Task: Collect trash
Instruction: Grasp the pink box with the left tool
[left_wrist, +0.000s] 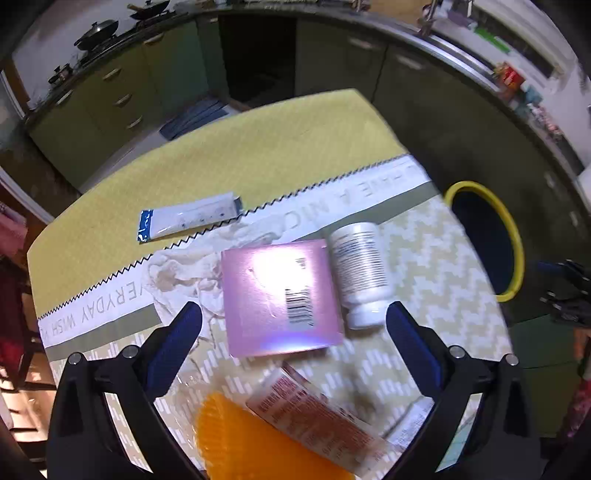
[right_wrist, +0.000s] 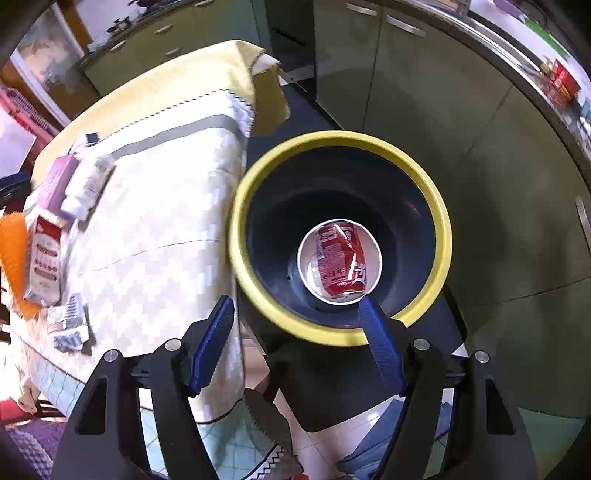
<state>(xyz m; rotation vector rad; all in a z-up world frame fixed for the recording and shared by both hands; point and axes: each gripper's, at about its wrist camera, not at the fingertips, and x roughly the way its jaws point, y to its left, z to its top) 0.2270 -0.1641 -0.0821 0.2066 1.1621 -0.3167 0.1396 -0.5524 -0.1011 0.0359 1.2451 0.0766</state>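
My left gripper (left_wrist: 293, 312) hangs open above the table, its blue fingers either side of a pink box (left_wrist: 280, 297) and a white bottle (left_wrist: 360, 273) lying on its side. A crumpled tissue (left_wrist: 184, 273) lies left of the box, a blue-and-white tube (left_wrist: 188, 218) farther back. Nearer the camera lie a red-and-white carton (left_wrist: 314, 413) and an orange item (left_wrist: 236, 443). My right gripper (right_wrist: 295, 306) is open and empty above the yellow-rimmed bin (right_wrist: 445, 236), which holds a crushed red can (right_wrist: 341, 258). The bin (left_wrist: 517, 236) stands beside the table's right edge.
A patterned cloth (left_wrist: 424, 266) covers the table. Green kitchen cabinets (left_wrist: 122, 96) and a counter with pans run behind it. A small grey packet (right_wrist: 68, 323) lies near the table's front edge. A dark stool or stand (right_wrist: 332, 387) sits under the bin.
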